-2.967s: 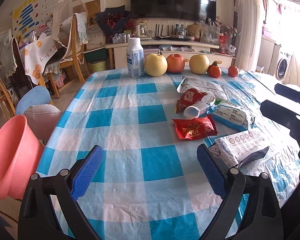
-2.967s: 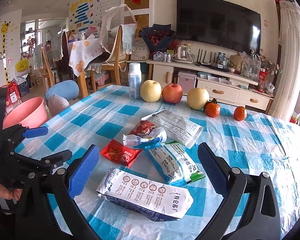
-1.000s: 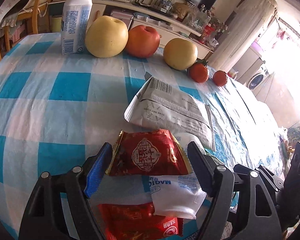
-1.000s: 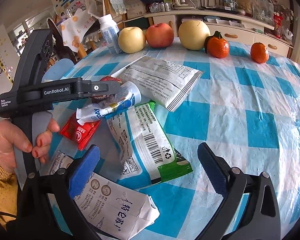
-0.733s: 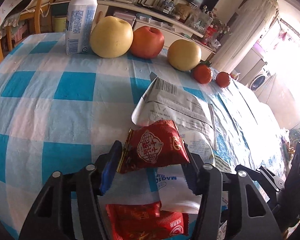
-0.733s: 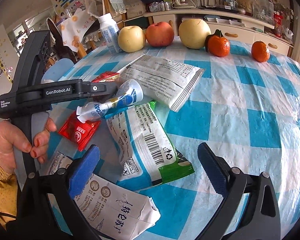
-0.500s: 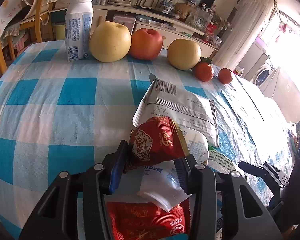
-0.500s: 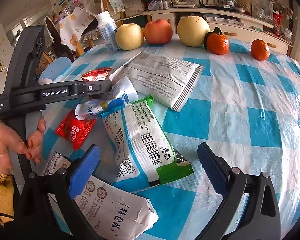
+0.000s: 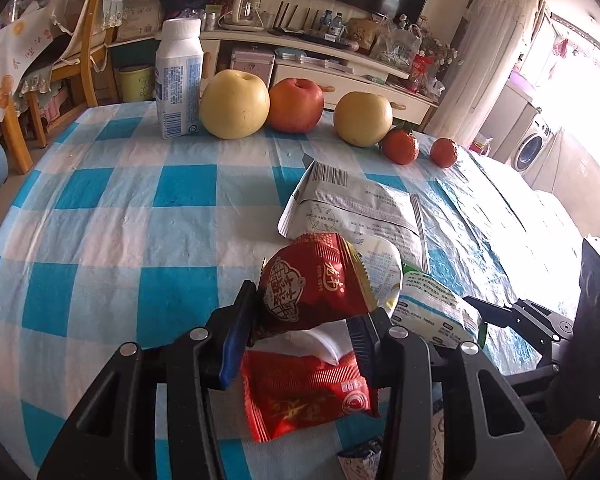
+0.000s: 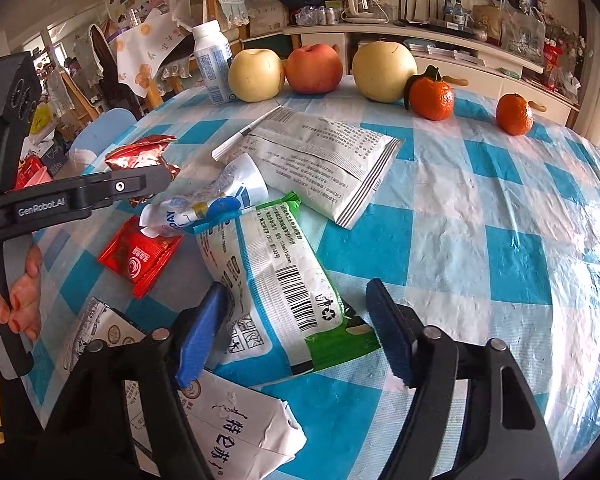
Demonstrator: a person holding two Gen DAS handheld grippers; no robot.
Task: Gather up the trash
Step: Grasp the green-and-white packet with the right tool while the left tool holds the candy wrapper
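Note:
My left gripper [image 9: 300, 324] is shut on a crumpled red snack wrapper [image 9: 312, 284] and holds it above the checked tablecloth [image 9: 140, 220]; it shows in the right wrist view too [image 10: 142, 156]. Below it lie a flat red packet [image 9: 308, 392] and a squashed white tube [image 10: 208, 200]. My right gripper [image 10: 296, 328] is open, its fingers on either side of a white, blue and green bag [image 10: 276, 280]. A grey printed bag [image 10: 320, 156] lies behind, and a white bag [image 10: 228, 428] near the front edge.
A milk bottle [image 9: 178, 80], two yellow pears [image 9: 234, 104], a red apple [image 9: 296, 100] and two tangerines [image 10: 432, 98] line the far side of the table. Chairs [image 9: 80, 40] stand at the left, a TV cabinet [image 9: 320, 68] behind.
My left gripper closed on the red wrapper and lifted it off the table. My right gripper moved forward and narrowed around the green bag.

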